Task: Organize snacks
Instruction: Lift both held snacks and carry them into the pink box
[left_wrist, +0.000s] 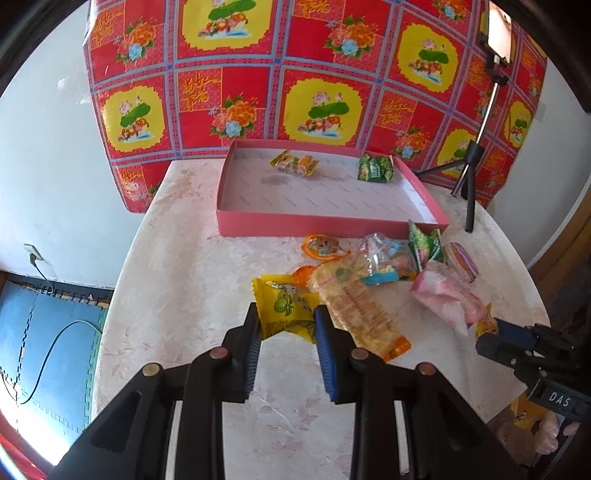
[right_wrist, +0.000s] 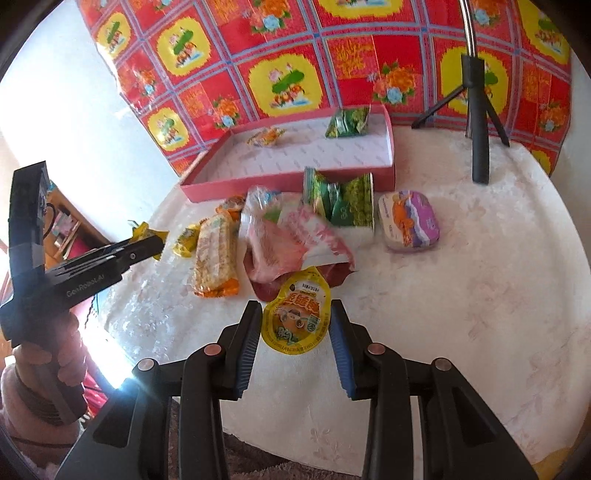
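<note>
left gripper (left_wrist: 286, 325) is clamped on a yellow snack packet (left_wrist: 286, 308), pink tray (left_wrist: 332, 221) sits up top mid-frame

Your left tool (left_wrist: 286, 325) pinches a yellow snack packet (left_wrist: 286, 308) at 6 o'clock, and your right tool (right_wrist: 295, 321) brackets a round yellow sachet (right_wrist: 297, 314), both pads touching its edges. Just right of the packet a long rice cracker bar (left_wrist: 354, 306) lies flat on the surface (left_wrist: 177, 280). Toward 12 o'clock sits the pink tray (left_wrist: 328, 221), holding an orange-green packet (left_wrist: 295, 163) and a green packet (left_wrist: 375, 168). A purple tin (right_wrist: 410, 219) rests at 1 o'clock.
</note>
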